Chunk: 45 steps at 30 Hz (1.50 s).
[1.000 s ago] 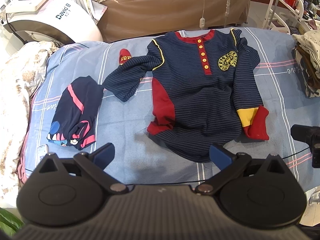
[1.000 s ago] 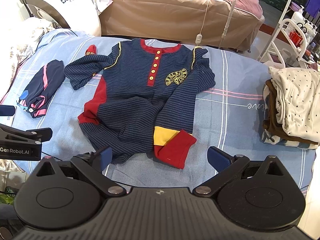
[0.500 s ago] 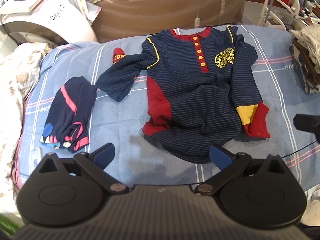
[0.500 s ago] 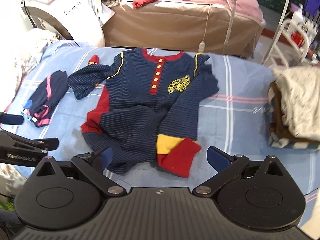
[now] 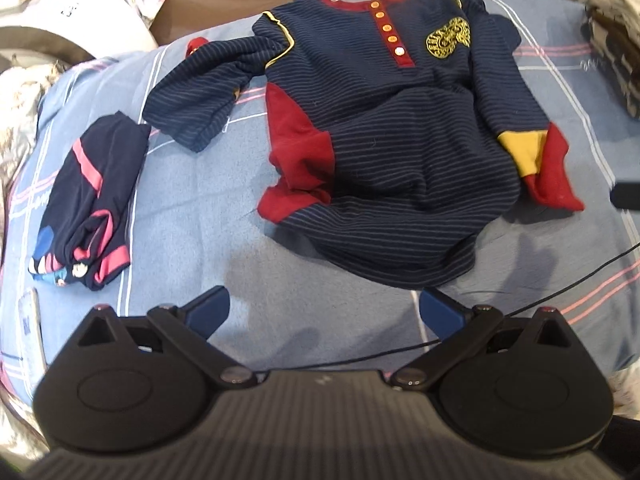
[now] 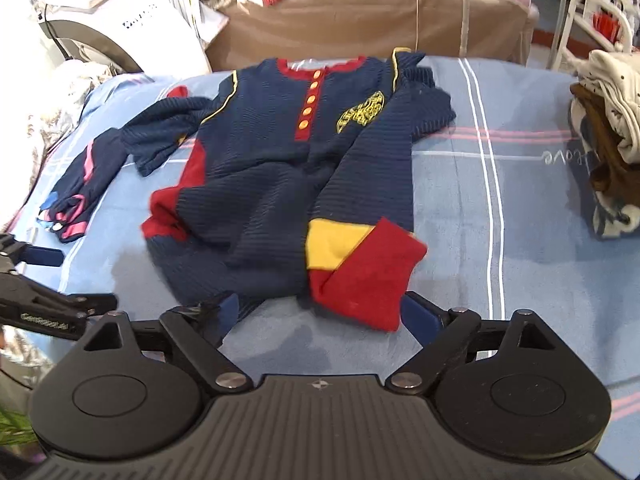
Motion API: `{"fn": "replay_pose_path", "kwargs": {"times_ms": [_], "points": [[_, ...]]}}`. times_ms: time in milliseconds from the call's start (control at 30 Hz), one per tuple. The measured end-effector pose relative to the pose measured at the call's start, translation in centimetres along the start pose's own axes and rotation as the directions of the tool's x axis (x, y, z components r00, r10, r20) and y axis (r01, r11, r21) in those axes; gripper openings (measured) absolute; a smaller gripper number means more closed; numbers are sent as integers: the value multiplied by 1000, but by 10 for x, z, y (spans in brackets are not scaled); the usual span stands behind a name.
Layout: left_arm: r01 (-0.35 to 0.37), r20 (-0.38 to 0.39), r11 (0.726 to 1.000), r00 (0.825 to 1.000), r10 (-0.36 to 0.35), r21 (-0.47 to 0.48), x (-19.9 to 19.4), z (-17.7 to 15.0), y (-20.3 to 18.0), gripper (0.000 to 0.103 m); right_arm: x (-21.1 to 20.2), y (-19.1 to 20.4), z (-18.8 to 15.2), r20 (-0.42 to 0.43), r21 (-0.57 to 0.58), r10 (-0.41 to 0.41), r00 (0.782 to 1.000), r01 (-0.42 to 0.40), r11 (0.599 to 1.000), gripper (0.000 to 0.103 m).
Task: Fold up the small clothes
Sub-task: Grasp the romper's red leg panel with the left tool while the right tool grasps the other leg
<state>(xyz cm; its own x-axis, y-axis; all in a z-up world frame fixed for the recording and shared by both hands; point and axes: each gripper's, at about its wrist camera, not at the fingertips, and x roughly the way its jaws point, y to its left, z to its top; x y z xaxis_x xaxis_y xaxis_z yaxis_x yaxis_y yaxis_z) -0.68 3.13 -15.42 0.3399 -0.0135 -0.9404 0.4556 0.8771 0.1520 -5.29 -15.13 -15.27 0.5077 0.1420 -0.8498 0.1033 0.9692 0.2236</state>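
Observation:
A navy striped child's top (image 5: 400,152) with red collar, gold buttons and red-and-yellow cuffs lies rumpled, front up, on the blue bed sheet (image 5: 200,216); it also shows in the right wrist view (image 6: 288,160). My left gripper (image 5: 324,314) is open and empty, just short of the top's lower hem. My right gripper (image 6: 320,314) is open, its fingers either side of the hem and the red cuff (image 6: 364,276) of the sleeve. The left gripper shows at the left edge of the right wrist view (image 6: 44,304).
A folded navy garment with pink trim (image 5: 92,204) lies left of the top. A stack of folded clothes (image 6: 604,140) sits at the sheet's right edge. A white machine (image 6: 116,20) and a tan covered bed (image 6: 360,8) stand behind. A thin black cable (image 5: 560,296) crosses the sheet.
Both grippers have moved forward and lower toward the top's hem. The right gripper now frames the red cuff. Both stay open.

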Motion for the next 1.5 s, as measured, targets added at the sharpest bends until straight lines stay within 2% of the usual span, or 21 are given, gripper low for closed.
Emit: {"fn": "replay_pose_path", "kwargs": {"times_ms": [100, 200, 333, 400, 433, 533, 633, 700, 833, 900, 933, 967, 1000, 1033, 1067, 1133, 1233, 1300, 1400, 1467, 1500], "points": [[-7, -9, 1000, 1000, 8, 15, 7, -2, -5, 103, 28, -4, -7, 52, -100, -35, 998, 40, 994, 103], [2, -17, 1000, 1000, -1, 19, 11, -7, -9, 103, 61, -2, -16, 29, -205, -69, 997, 73, 976, 102], [0, -35, 999, 999, 1, 46, 17, -14, -16, 103, 103, -8, -25, -48, -243, -103, 993, 89, 966, 80], [-10, -46, 999, 999, 12, 53, 20, -15, -18, 103, 106, -10, -23, -27, -262, -127, 992, 115, 958, 52], [-12, -48, 999, 999, 14, 49, 21, -16, -18, 103, 103, -12, -20, -6, -266, -136, 991, 129, 955, 18], [-4, -53, 1000, 999, 5, 21, 24, -15, -16, 103, 88, -33, 1, 12, -211, -128, 992, 128, 969, 13], [8, -50, 1000, 999, -9, -9, 26, -11, -14, 103, 62, -68, 34, 76, -135, -159, 984, 168, 977, 12], [10, -42, 1000, 999, -11, -22, 27, -8, -14, 103, 44, -92, 61, 140, -97, -196, 971, 210, 973, 12], [11, -32, 999, 999, -12, -43, 34, -3, -13, 103, 30, -142, 132, 257, -16, -293, 921, 308, 951, 12], [10, -26, 999, 1000, -11, -51, 37, -3, -12, 103, 37, -161, 159, 266, 22, -333, 905, 339, 940, 13], [9, -18, 999, 1000, -10, -52, 39, -3, -11, 103, 47, -171, 172, 240, 45, -343, 908, 342, 938, 19], [8, -10, 998, 1000, -9, -54, 41, -3, -10, 103, 57, -180, 180, 217, 83, -319, 923, 308, 948, 33], [9, 0, 998, 1000, -9, -56, 43, -3, -8, 103, 62, -187, 181, 216, 128, -274, 937, 251, 959, 37], [14, 9, 998, 1000, -14, -57, 46, -3, -6, 103, 67, -191, 179, 227, 159, -221, 949, 187, 969, 57], [21, 13, 998, 1000, -20, -55, 48, -2, -4, 103, 71, -190, 176, 233, 170, -181, 956, 143, 975, 83], [29, 12, 998, 1000, -28, -59, 55, -1, 4, 103, 68, -179, 161, 261, 151, -157, 952, 121, 981, 102], [58, 28, 996, 998, -57, -72, 65, 0, 20, 103, 53, -153, 129, 276, 98, -62, 959, 36, 995, 103], [104, 70, 992, 993, -99, -66, 71, -1, 33, 103, 51, -138, 101, 236, 47, 87, 968, -101, 994, 103], [236, 137, 971, 963, -231, -21, 82, 1, 56, 103, 62, -120, 66, 125, -44, 285, 950, -281, 959, 99], [301, 170, 954, 940, -297, 5, 90, 6, 73, 103, 74, -114, 48, 64, -118, 303, 951, -294, 949, 94], [297, 193, 955, 936, -295, 19, 93, 10, 81, 103, 79, -115, 42, 42, -147, 296, 954, -287, 947, 94]]}}
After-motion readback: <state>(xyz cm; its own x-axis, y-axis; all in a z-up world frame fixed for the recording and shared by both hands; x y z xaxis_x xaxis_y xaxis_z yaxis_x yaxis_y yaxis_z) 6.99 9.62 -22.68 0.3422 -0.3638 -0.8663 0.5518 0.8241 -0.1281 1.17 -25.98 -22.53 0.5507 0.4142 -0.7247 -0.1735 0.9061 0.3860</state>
